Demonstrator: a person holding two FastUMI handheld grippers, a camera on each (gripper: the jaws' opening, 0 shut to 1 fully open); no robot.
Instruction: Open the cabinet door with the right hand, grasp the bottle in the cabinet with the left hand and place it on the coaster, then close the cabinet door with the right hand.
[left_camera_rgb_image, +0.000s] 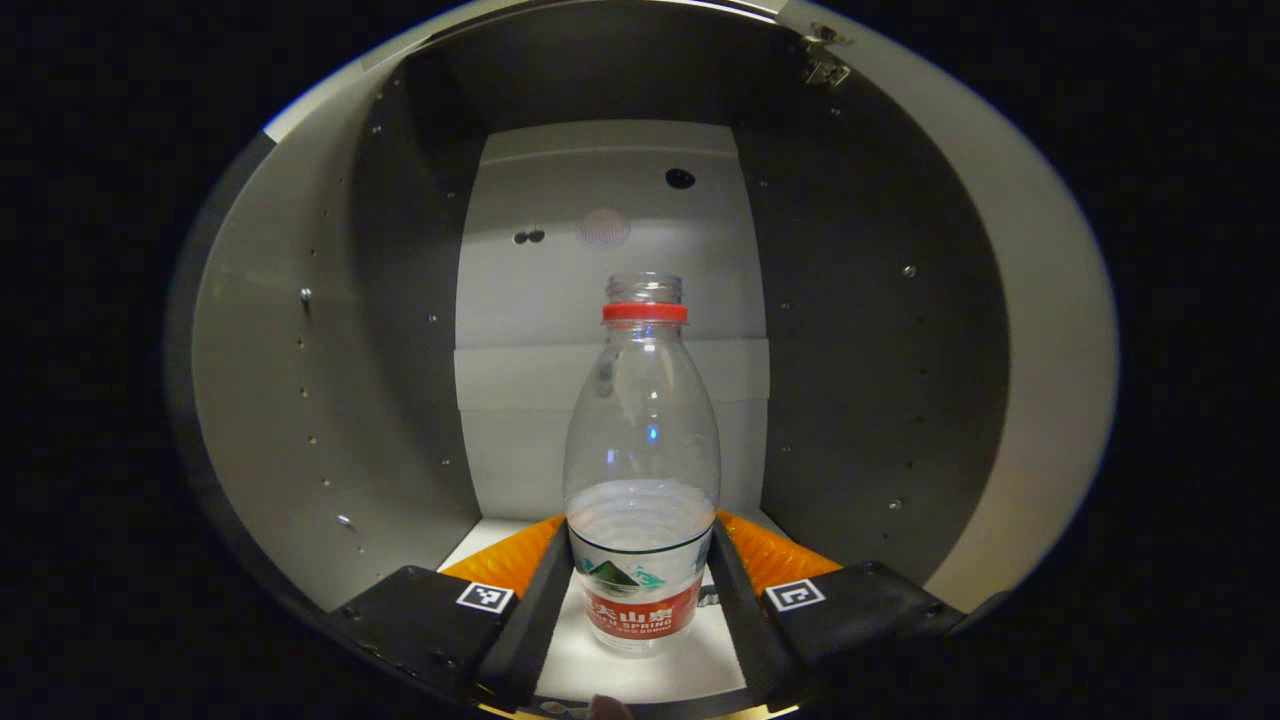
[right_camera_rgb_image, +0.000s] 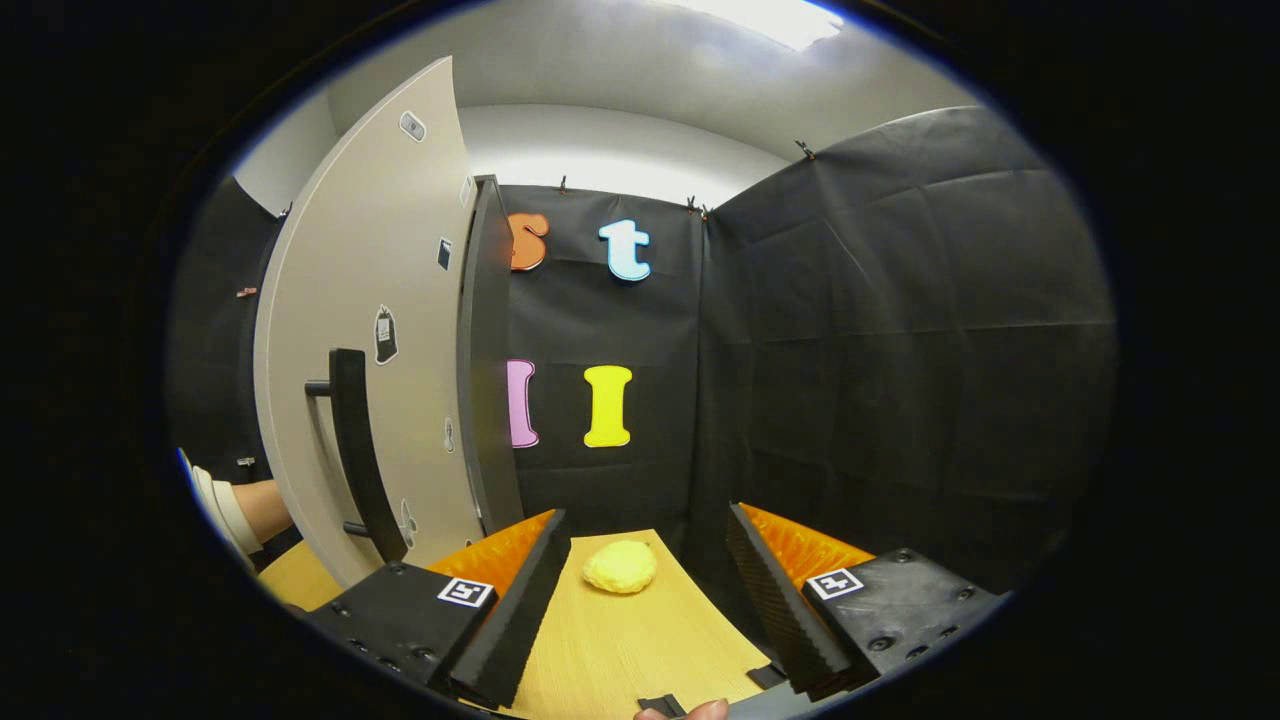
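A clear bottle (left_camera_rgb_image: 641, 470) with a red neck ring, no cap and a little water stands upright on the white cabinet floor (left_camera_rgb_image: 640, 675). In the left gripper view, my left gripper (left_camera_rgb_image: 641, 545) reaches into the cabinet. Its two fingers (left_camera_rgb_image: 535, 600) lie against the bottle's lower sides at label height, shut on it. In the right gripper view, my right gripper (right_camera_rgb_image: 648, 545) is open over the wooden table (right_camera_rgb_image: 620, 650) with nothing between its fingers. A small yellow coaster (right_camera_rgb_image: 620, 566) lies just beyond its fingertips. The cabinet door (right_camera_rgb_image: 370, 300) stands open to the left, and its black handle (right_camera_rgb_image: 355, 450) is free.
Grey cabinet side walls (left_camera_rgb_image: 860, 330) close in on both sides of the bottle, with a pale back panel (left_camera_rgb_image: 600, 300) behind it. A person's sleeve and forearm (right_camera_rgb_image: 235, 510) show left of the open door. Black cloth walls (right_camera_rgb_image: 900, 350) stand behind and right of the table.
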